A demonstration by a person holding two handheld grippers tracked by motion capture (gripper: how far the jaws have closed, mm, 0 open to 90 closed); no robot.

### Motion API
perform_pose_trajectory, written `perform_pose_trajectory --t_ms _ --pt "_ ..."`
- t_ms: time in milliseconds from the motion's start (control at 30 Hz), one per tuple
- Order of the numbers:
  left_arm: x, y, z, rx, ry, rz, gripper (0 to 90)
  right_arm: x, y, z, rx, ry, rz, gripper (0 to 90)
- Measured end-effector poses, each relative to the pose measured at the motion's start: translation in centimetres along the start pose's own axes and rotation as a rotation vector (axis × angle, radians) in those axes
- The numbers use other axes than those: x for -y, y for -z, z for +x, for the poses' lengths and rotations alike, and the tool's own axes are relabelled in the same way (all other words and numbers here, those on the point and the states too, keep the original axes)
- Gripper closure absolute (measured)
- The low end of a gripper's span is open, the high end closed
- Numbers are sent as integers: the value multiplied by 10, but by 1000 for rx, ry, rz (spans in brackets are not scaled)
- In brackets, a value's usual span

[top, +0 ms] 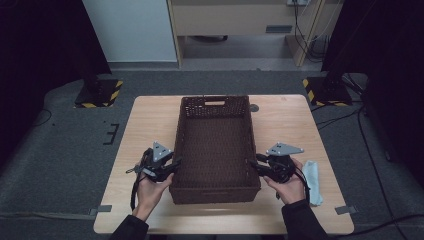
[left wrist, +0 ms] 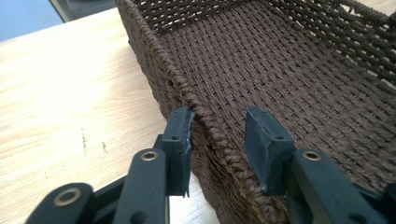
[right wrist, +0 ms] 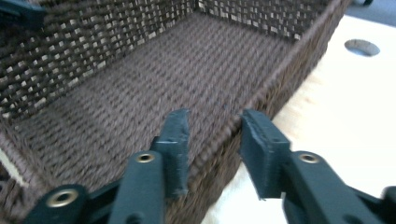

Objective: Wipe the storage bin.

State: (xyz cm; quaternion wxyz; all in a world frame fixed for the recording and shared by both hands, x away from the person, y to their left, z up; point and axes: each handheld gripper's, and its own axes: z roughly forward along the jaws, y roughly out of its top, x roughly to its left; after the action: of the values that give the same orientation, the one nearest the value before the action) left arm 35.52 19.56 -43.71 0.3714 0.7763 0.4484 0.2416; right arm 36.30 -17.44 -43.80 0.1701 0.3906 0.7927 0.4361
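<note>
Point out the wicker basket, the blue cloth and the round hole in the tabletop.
wicker basket [top: 215,145]: high view, on its woven floor.
blue cloth [top: 313,179]: high view, on its middle, beside the right hand.
round hole [right wrist: 361,47]: right gripper view, on its dark centre.

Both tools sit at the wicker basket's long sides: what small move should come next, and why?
Probably close both tools onto the rims. The left tool straddles the wicker basket wall with a gap at its inner jaw, and the right tool straddles the opposite rim, also not clamped. Neither grip looks firm enough to lift.

We see a dark brown woven basket, empty and upright, mid-table, long sides running near to far.
</note>
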Motion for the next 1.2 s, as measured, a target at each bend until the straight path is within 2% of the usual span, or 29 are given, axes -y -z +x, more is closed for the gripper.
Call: perform_pose_trajectory --t_ms 67,233,300,400,433,500,533,567,667,800,833,933,967,1067,1200 --pt "-1 -2 3 -5 3 -1 634 -1 -2 -2 2 -16 -19 547" --pt "-4 -11 6 -24 10 -11 672 -6 -10 -7 37 -21 -61 518" --pt "-4 -10 8 -13 9 -11 667 -7 -16 -7 18 -33 -77 512" --pt "-1 -10 11 16 23 -11 643 -6 -19 -7 41 -16 -56 553" --pt "0 -9 11 23 33 -16 619 -5 -19 -8 44 -17 -32 572" --pt "4 -3 11 34 56 -29 568 -2 -17 -10 30 -51 -49 581" --pt "6 1 11 33 47 -27 572 -1 -17 -10 28 -64 -56 585" --pt "7 4 10 27 37 -29 569 -1 -16 -10 27 -59 -52 591" --pt "11 10 9 36 42 -25 583 -2 -13 -7 23 -45 -37 604" --pt "12 7 8 54 39 -21 657 1 -8 -2 3 -48 -28 591" --pt "11 7 9 58 38 -18 660 0 -7 -2 4 -31 -26 589" --pt "9 5 13 72 37 -11 668 -4 -6 -1 17 2 -21 568" --pt "8 3 14 83 50 -18 670 -6 -6 -1 23 2 -36 559" --pt "5 -2 18 101 53 -22 674 -11 -9 -4 41 -5 -57 541" --pt "0 -9 17 99 37 -24 673 -15 -17 -12 79 -11 -57 522"
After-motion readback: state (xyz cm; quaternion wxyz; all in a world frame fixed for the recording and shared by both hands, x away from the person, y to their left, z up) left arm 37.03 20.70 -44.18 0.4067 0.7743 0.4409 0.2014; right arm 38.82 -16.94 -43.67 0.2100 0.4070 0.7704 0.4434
